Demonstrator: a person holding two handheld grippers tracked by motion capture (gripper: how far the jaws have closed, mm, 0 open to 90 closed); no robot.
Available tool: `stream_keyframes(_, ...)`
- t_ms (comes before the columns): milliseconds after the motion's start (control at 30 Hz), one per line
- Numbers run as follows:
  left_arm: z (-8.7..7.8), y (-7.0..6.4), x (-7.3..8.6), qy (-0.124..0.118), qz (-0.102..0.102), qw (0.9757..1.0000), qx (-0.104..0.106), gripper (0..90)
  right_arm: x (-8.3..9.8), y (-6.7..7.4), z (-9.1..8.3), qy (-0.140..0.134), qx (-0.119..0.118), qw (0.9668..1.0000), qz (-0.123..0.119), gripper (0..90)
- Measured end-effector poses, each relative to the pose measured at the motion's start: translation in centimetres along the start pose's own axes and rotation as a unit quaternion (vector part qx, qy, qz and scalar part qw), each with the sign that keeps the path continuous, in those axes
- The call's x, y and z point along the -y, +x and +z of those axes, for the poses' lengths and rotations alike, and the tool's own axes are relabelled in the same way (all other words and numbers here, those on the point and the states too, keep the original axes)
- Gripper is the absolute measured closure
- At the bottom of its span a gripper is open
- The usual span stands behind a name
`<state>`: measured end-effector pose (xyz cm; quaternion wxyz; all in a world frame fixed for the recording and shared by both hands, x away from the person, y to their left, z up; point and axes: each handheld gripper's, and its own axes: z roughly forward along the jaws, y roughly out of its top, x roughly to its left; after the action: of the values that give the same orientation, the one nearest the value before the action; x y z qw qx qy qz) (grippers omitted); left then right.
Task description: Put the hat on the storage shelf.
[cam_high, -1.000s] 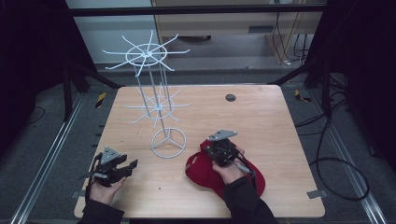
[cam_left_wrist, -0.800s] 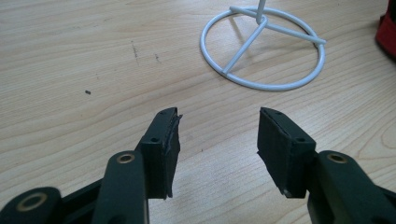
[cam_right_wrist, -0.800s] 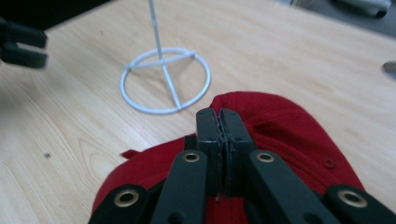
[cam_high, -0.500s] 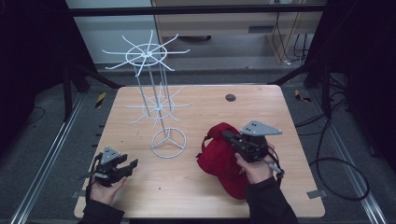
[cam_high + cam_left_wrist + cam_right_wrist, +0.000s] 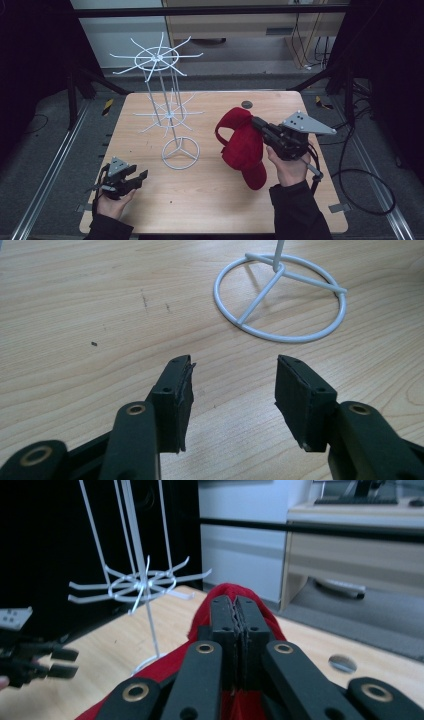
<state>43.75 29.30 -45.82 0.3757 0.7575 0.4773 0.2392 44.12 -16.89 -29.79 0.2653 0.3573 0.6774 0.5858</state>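
A red cap [image 5: 243,145] hangs in the air over the right half of the table, with my right gripper [image 5: 256,122] shut on its fabric; the cap's brim droops toward the wood. In the right gripper view the jaws are pressed together on the red cap [image 5: 210,605]. A white wire rack [image 5: 165,102] with two tiers of hooks stands on a ring base [image 5: 180,153] left of the cap. My left gripper [image 5: 140,176] rests open near the front left corner, its jaws apart over bare wood [image 5: 233,385], facing the ring base [image 5: 280,300].
A small dark disc [image 5: 246,104] lies near the table's far edge. The wooden table [image 5: 210,210] has a metal frame rail [image 5: 50,170] along its left side. Cables [image 5: 350,175] trail off the right. A desk and drawers stand behind.
My right gripper has lifted the red cap off the table and carried it up and to the right. The left gripper has stayed where it was.
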Motion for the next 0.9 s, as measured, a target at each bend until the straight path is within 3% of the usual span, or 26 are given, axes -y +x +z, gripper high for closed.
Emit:
stream_keyframes(433,0.1,0.0,0.0,-0.001,-0.001,1.0,0.002,49.2,-4.6,0.1,-0.4,-0.06,0.018,0.998,-0.01,88.5)
stream_keyframes(733,0.1,0.0,0.0,-0.001,-0.002,1.0,0.002,49.3,-7.0,0.6,-0.2,-0.086,0.013,0.9961,-0.015,88.6)
stream_keyframes(900,0.1,0.0,0.0,0.0,-0.002,1.0,0.003,49.5,-9.2,0.9,-0.1,-0.109,0.015,0.9938,-0.018,88.6)
